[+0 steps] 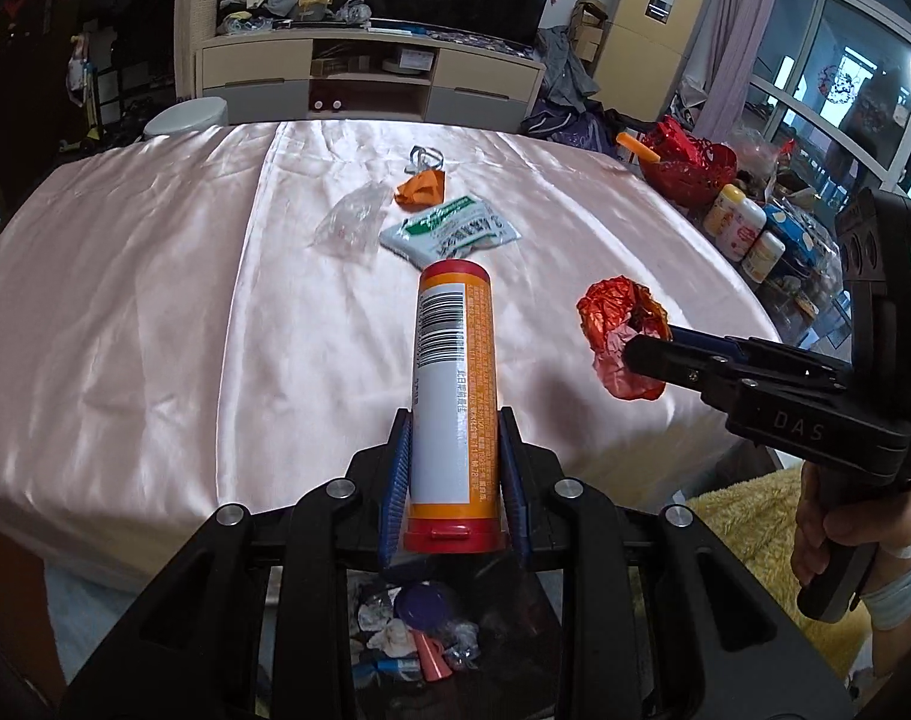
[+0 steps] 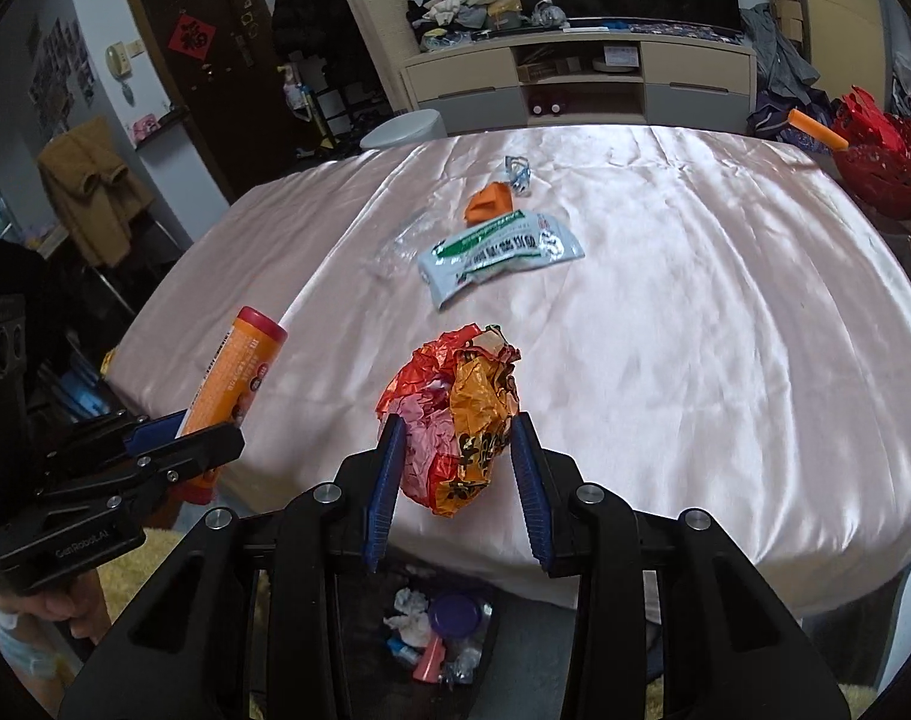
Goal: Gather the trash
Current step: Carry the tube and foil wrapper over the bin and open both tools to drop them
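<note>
My left gripper (image 1: 455,420) is shut on an orange-and-white tube (image 1: 455,384) with a red cap, which points away over the pink satin tablecloth (image 1: 155,300). My right gripper (image 2: 458,429) is shut on a crumpled red-and-gold foil wrapper (image 2: 455,414). From the left wrist view that wrapper (image 1: 620,342) hangs at the right gripper's tips (image 1: 635,354). The tube (image 2: 233,378) shows at the left of the right wrist view. On the cloth lie a white-and-green packet (image 2: 497,252), an orange scrap (image 2: 485,204), a clear plastic wrapper (image 1: 350,222) and a small clear piece (image 2: 515,171).
Below both grippers, off the table's near edge, a dark bin (image 2: 437,636) holds tissues, a purple lid and other scraps. A red basket (image 1: 689,171) and several bottles (image 1: 740,228) stand at the table's right. A TV cabinet (image 1: 371,78) lies beyond. A hand (image 1: 815,534) grips the right tool.
</note>
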Tool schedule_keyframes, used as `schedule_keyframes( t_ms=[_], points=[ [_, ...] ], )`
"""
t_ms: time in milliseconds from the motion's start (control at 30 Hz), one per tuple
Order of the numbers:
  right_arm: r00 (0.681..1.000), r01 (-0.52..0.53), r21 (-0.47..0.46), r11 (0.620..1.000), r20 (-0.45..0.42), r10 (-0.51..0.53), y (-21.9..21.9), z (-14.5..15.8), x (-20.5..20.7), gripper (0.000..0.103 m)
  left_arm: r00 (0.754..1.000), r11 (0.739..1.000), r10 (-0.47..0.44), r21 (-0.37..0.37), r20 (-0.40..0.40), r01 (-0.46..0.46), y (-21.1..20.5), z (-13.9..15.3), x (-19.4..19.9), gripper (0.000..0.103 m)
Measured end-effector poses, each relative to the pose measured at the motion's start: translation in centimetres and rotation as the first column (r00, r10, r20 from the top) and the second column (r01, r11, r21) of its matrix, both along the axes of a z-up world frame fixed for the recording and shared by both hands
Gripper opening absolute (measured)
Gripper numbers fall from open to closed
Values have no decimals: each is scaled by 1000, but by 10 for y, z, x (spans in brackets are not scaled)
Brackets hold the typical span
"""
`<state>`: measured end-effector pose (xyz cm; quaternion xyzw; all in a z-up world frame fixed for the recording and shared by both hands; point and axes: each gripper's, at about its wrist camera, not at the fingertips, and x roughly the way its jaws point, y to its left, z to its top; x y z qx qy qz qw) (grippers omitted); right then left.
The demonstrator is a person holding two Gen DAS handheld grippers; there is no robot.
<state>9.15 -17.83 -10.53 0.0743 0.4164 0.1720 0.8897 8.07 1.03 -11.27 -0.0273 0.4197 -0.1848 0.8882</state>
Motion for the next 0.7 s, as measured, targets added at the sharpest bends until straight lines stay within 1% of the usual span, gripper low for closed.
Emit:
schedule_keyframes(
  t_ms=[167,300,533,700],
  points=[
    [999,-3,11,1000,-32,3,0,-18,-33,37,999,1000,10,26,-32,-10,8,-19,-42,26],
    [998,-15,19,1000,-55,16,7,-32,-55,37,998,999,5,34,-61,-3,11,-34,-68,26],
    [991,-54,-1,999,-122,54,25,-68,-79,37,992,1000,3,28,-124,0,7,-69,-91,26],
    [980,-56,16,998,-190,58,26,-96,-87,37,982,999,-3,37,-190,11,1,-100,-100,26]
  ],
)
